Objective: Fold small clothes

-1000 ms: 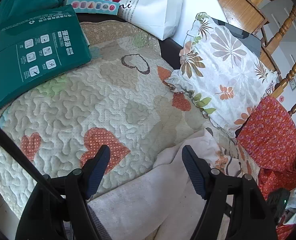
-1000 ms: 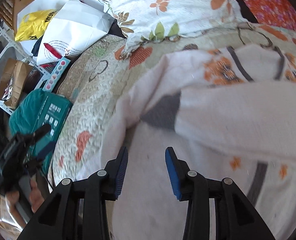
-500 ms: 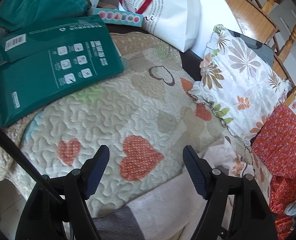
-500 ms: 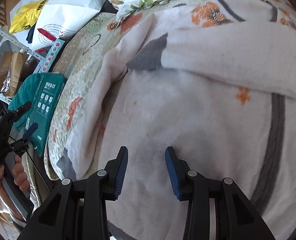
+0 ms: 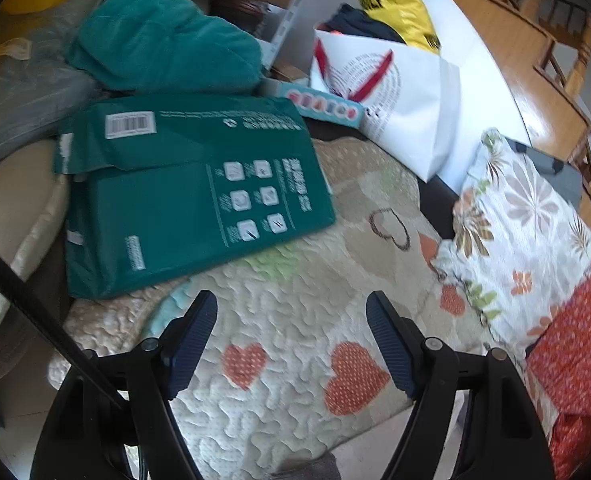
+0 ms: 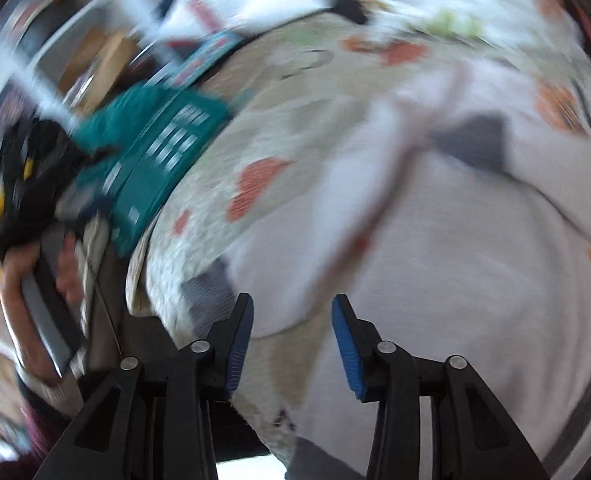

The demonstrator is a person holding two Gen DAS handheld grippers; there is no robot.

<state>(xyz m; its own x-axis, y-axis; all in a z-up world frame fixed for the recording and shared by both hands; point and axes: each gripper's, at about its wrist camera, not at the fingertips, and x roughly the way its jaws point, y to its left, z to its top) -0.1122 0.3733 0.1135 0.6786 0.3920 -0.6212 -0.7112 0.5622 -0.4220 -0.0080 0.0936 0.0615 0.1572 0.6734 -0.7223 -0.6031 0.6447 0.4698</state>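
A small white garment [image 6: 455, 264] with grey trim and orange prints lies on a quilt with heart shapes [image 5: 295, 320]. The right wrist view is blurred by motion. My right gripper [image 6: 291, 320] is open and empty, just above the garment's near left part. My left gripper [image 5: 291, 320] is open and empty, above the quilt's near left corner, away from the garment. In the left wrist view only a sliver of the garment [image 5: 359, 456] shows at the bottom edge. The left gripper also shows in the right wrist view [image 6: 35, 184], held in a hand at the far left.
A green package [image 5: 183, 192] lies on the quilt's left end, with a teal cushion [image 5: 163, 40] behind it. A white bag [image 5: 399, 96] stands at the back. A floral pillow [image 5: 523, 232] and red cloth [image 5: 575, 360] lie at the right.
My left gripper has drawn back to the left, off the garment, to the quilt's corner. My right gripper has swung towards the garment's near left edge and is moving fast. Both stay open.
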